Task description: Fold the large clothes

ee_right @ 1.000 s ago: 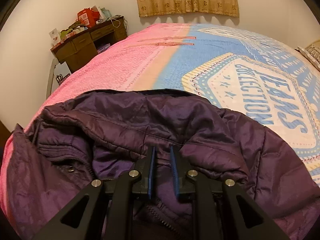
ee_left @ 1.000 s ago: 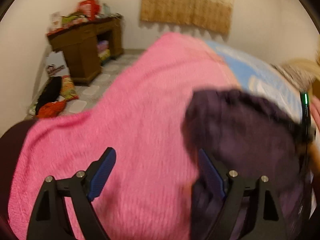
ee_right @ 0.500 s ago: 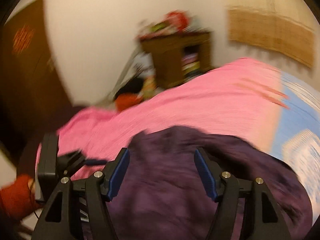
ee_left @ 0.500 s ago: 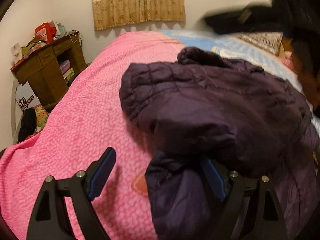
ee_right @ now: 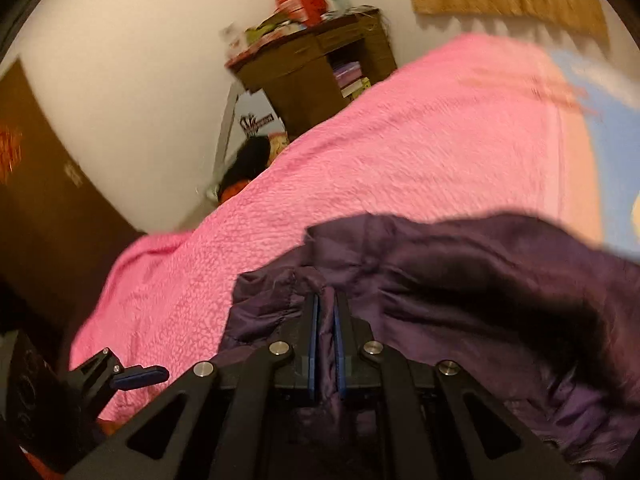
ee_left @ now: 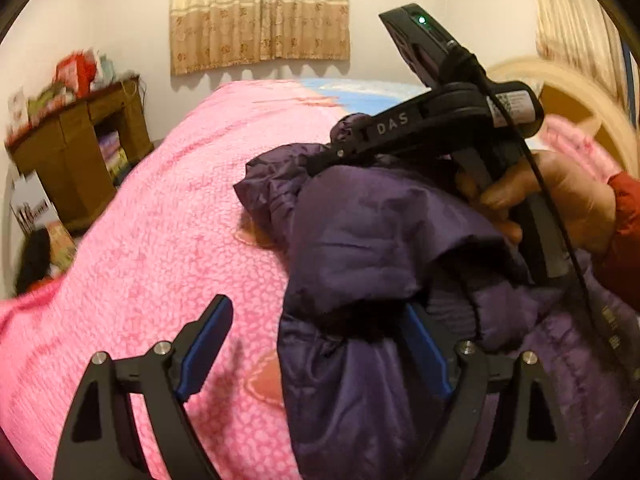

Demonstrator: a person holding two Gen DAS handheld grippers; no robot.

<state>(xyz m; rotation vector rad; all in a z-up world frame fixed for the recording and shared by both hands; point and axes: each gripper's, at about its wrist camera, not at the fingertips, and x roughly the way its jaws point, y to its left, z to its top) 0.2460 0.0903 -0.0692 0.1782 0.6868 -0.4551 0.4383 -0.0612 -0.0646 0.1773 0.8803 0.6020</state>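
A dark purple quilted jacket (ee_left: 360,240) lies bunched on a bed, resting on a pink blanket (ee_left: 160,240) of nubbly, pebbled fleece. The jacket's shell is thin and slightly glossy, stitched into soft puffed channels, with deep creases where it is folded over itself.

Left gripper (ee_left: 320,344): jaws stand wide apart. The left finger, black with a blue pad, hangs over bare pink blanket. The right finger sits against a hanging fold of the jacket, which partly covers its blue pad. Some fabric lies between the fingers, but the pads do not press on it.

Right gripper (ee_right: 325,344): jaws have just been closing and are now drawn nearly together, with a thin pinch of purple fabric caught between the two blue pads. In the left wrist view this gripper reaches in from the right, its black body lettered "DAS", tips buried in a gathered ridge at the jacket's far edge. A hand (ee_left: 560,200) with a red sleeve cuff grasps its handle.

Beyond the pink, the blanket turns pale blue (ee_left: 360,92). A brown wooden desk (ee_left: 80,152) with cluttered top stands against the white wall. Beige patterned curtains (ee_left: 260,12) hang behind the bed. The right wrist view is motion-blurred.
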